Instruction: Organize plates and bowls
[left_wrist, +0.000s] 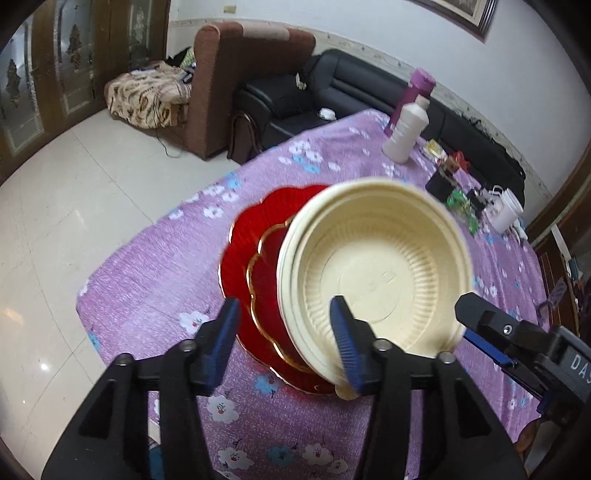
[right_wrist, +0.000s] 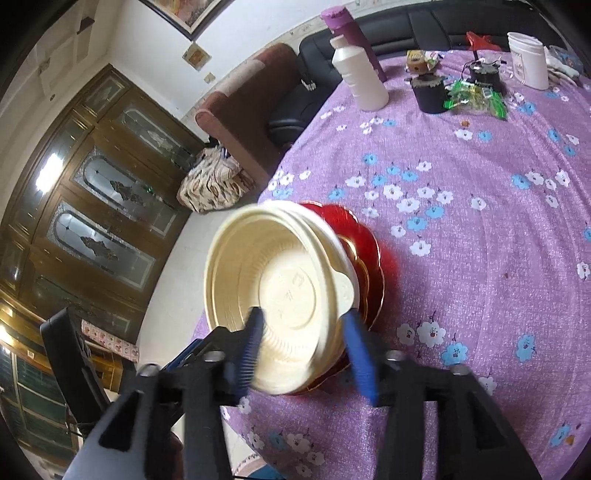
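Your left gripper (left_wrist: 284, 332) is spread wide at the near rim of the cream bowls (left_wrist: 376, 273), which sit on red plates (left_wrist: 255, 266) at frame center. Your right gripper (right_wrist: 306, 347) is also spread around the bowl's edge. The tablecloth (right_wrist: 480, 229) lies bare to the right.

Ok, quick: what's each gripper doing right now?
Left gripper: open, straddling the red scalloped plates and cream plastic bowls' rim.
Right gripper: open around the bowls' near rim.

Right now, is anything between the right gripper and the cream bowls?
Nothing visible. The right gripper already straddles the near rim of the cream ribbed plastic bowls, which sit on the red scalloped plates.
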